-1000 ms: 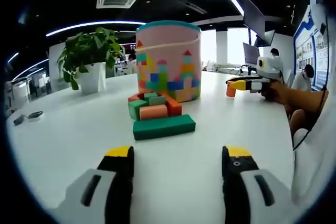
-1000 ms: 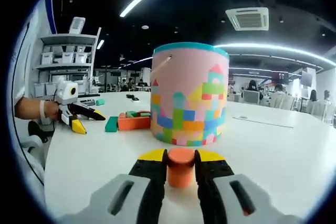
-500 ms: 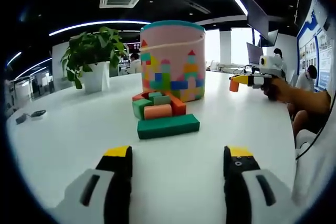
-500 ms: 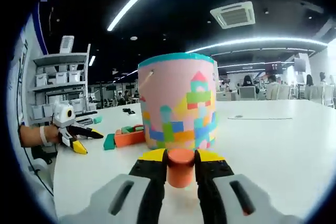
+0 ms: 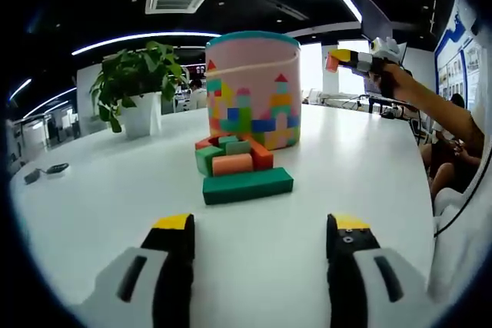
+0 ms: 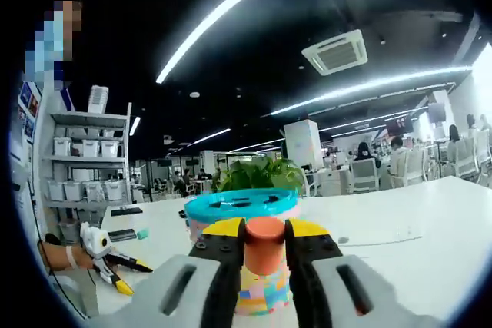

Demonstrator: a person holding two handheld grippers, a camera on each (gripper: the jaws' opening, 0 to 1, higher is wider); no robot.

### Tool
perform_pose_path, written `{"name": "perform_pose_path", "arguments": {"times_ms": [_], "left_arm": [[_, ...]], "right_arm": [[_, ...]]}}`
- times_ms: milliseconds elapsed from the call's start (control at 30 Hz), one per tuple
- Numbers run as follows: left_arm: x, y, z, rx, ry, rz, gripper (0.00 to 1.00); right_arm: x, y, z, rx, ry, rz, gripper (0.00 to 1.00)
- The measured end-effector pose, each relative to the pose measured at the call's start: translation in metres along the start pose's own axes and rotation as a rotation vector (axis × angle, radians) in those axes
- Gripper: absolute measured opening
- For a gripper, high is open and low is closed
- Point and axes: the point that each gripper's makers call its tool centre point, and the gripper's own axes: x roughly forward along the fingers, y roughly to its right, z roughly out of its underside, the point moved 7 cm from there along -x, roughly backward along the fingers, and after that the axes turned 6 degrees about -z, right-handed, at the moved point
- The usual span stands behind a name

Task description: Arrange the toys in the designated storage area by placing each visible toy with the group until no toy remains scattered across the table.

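In the left gripper view, the left hand-held gripper (image 5: 261, 228) sits low at the bottom of the frame with its jaws spread wide and nothing between them, over bare white worktop (image 5: 100, 190). Just ahead, in the centre, the block pile (image 5: 234, 163) lies against the foot of the pink bucket (image 5: 252, 86), with a long green block (image 5: 247, 185) nearest. At the upper right the right hand-held gripper (image 5: 347, 57) is raised high, carrying something orange.

In the right gripper view, that gripper's jaws are clamped on an orange cylinder (image 6: 265, 243), low centre, with the bucket's teal rim (image 6: 241, 205) directly behind it. A hole in the lid is hard to make out. The risk I'd judge: released from this height, the cylinder could strike the rim, bounce and roll across the worktop, or knock into the pile.
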Motion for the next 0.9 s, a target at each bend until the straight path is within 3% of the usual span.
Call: {"name": "perform_pose_path", "arguments": {"times_ms": [167,300,733,900], "left_arm": [[-0.001,0.0,-0.001,0.002,0.002,-0.021,0.71],[-0.001,0.0,-0.001,-0.002,0.0,-0.018,0.71],[-0.001,-0.001,-0.001,0.002,0.002,-0.02,0.71],[-0.002,-0.001,-0.001,0.004,0.003,-0.024,0.71]], "right_arm": [[0.025,-0.003,-0.028,-0.042,0.016,-0.034,0.2],[0.052,-0.011,-0.039,-0.077,0.009,-0.087,0.2],[0.127,-0.02,-0.029,-0.077,-0.07,-0.17,0.2],[0.14,-0.022,-0.018,-0.078,-0.106,-0.179,0.2]]}}
